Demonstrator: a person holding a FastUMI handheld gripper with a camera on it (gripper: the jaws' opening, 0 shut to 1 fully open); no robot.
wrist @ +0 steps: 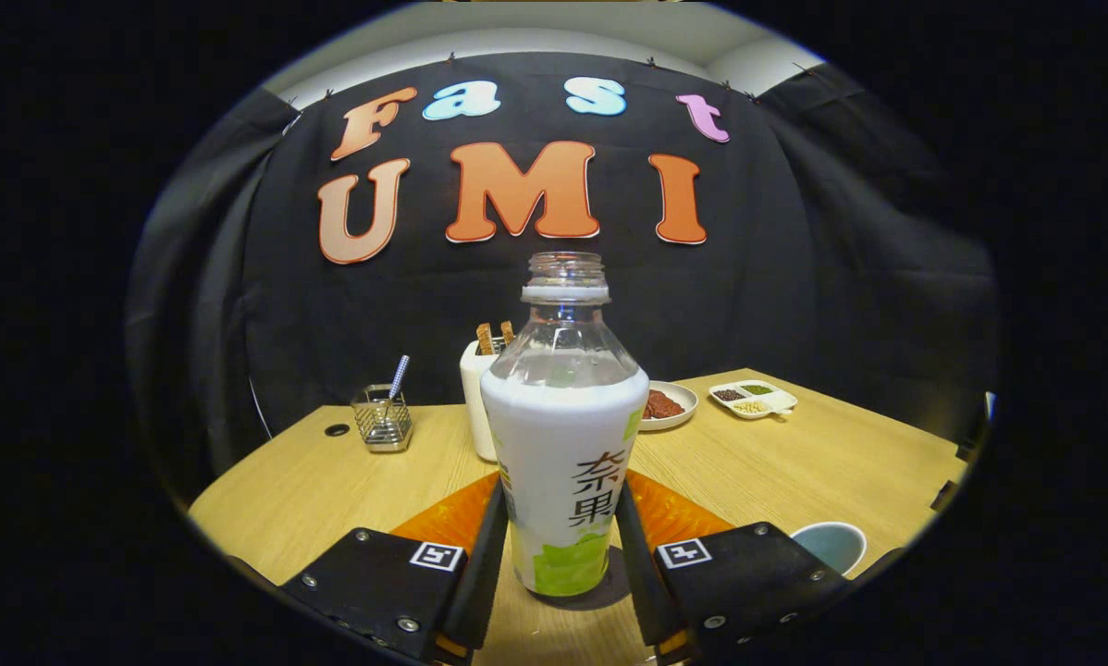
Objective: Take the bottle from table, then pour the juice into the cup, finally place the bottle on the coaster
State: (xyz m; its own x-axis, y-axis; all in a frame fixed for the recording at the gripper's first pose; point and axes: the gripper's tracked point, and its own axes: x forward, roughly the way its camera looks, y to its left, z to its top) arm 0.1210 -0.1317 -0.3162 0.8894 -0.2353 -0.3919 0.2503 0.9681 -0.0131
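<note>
Bottle upright between gripper jaws, gripped.

Even overhead light falls on the pale wooden desk; focus stays sharp centrally, while fisheye bending curves its far edges.

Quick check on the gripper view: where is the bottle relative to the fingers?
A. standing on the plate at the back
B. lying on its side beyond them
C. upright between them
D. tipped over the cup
C: the bottle stands upright and uncapped between the two fingers of the gripper, which flank its lower body closely; whether they press on it is unclear.
</note>
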